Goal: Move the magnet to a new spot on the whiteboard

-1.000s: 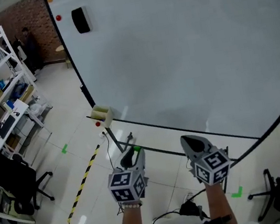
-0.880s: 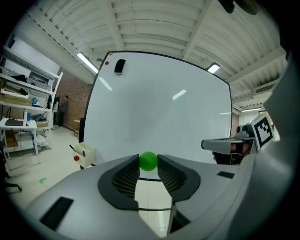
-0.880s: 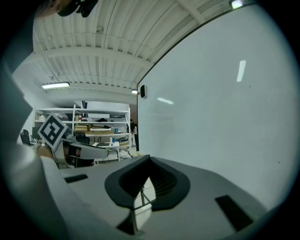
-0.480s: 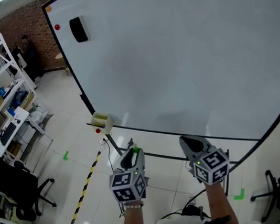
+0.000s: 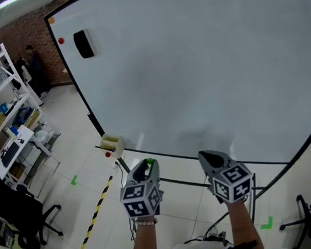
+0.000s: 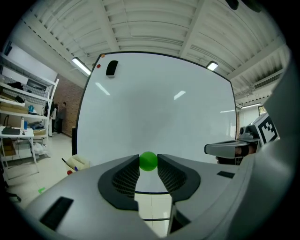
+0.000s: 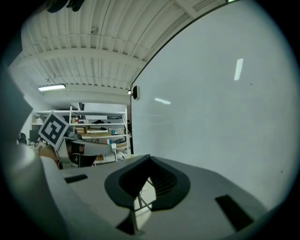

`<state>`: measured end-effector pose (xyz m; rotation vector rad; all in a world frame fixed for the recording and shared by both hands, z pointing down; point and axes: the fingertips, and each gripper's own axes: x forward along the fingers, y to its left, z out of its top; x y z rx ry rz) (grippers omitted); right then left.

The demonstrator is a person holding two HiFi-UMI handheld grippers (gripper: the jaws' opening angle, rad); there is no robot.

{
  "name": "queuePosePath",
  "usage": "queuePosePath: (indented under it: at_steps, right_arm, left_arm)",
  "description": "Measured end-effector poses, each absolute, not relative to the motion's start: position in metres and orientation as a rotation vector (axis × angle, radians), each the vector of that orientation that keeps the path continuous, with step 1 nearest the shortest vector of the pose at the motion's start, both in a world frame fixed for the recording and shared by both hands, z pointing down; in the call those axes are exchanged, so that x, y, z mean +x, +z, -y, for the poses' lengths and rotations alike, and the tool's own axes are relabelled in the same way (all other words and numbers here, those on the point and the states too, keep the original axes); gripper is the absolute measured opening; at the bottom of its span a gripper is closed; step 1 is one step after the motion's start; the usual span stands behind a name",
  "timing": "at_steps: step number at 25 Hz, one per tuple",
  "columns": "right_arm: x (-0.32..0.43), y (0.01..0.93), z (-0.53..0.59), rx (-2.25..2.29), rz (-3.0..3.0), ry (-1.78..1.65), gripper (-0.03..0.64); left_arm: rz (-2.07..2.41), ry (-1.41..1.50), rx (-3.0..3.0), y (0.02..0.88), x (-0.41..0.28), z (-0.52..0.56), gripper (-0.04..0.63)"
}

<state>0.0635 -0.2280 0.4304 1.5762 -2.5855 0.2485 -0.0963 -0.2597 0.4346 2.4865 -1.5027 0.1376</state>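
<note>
A green magnet is clamped between the jaw tips of the left gripper, which is held low in front of the whiteboard, not touching it. The right gripper is closed, jaw tips together, with nothing held. A black eraser and a small red magnet are seen at the board's upper left corner.

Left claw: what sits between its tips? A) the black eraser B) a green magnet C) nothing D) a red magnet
B: in the left gripper view, the left claw has its tips closed on a round green magnet, one tip against each side.
</note>
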Motion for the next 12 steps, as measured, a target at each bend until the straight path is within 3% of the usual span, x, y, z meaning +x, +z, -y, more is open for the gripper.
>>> queuePosePath:
  at_steps: [12]
  right_arm:
    - [0.099, 0.410, 0.257, 1.564, 2.605, 0.157, 0.009]
  left_arm:
    - [1.575, 0.091, 2.649, 0.339, -0.056, 0.339, 0.121]
